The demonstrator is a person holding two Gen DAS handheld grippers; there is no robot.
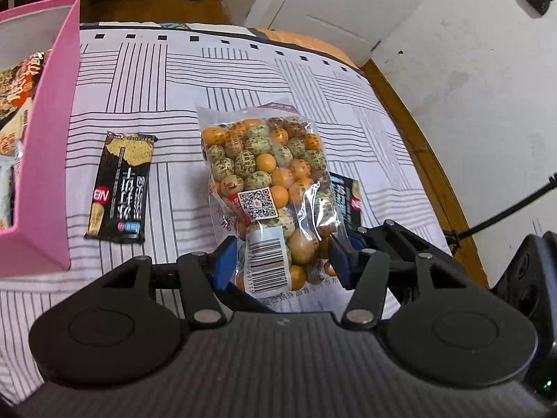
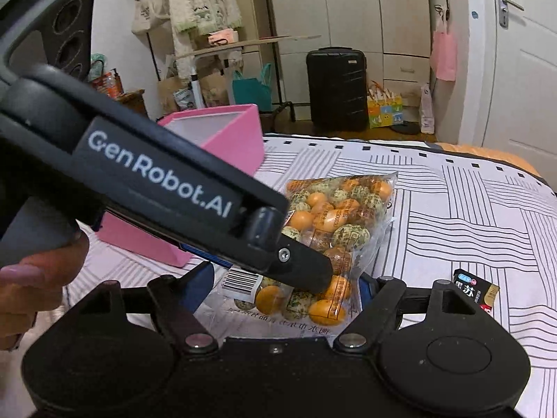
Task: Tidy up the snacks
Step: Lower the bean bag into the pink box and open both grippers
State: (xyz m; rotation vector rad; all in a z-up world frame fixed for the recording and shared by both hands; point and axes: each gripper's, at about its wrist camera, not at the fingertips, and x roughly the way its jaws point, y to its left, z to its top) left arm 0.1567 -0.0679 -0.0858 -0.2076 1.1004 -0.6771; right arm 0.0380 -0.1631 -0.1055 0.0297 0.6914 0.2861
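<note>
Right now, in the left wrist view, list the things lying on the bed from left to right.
Pink box → black cracker packet → clear bag of orange and speckled balls, its near end between the left gripper fingers → second black packet, partly hidden behind the bag.

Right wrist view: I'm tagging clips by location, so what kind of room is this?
Probably a bedroom: a bed with striped bedding, a wardrobe, and a suitcase beside hanging clothes.
</note>
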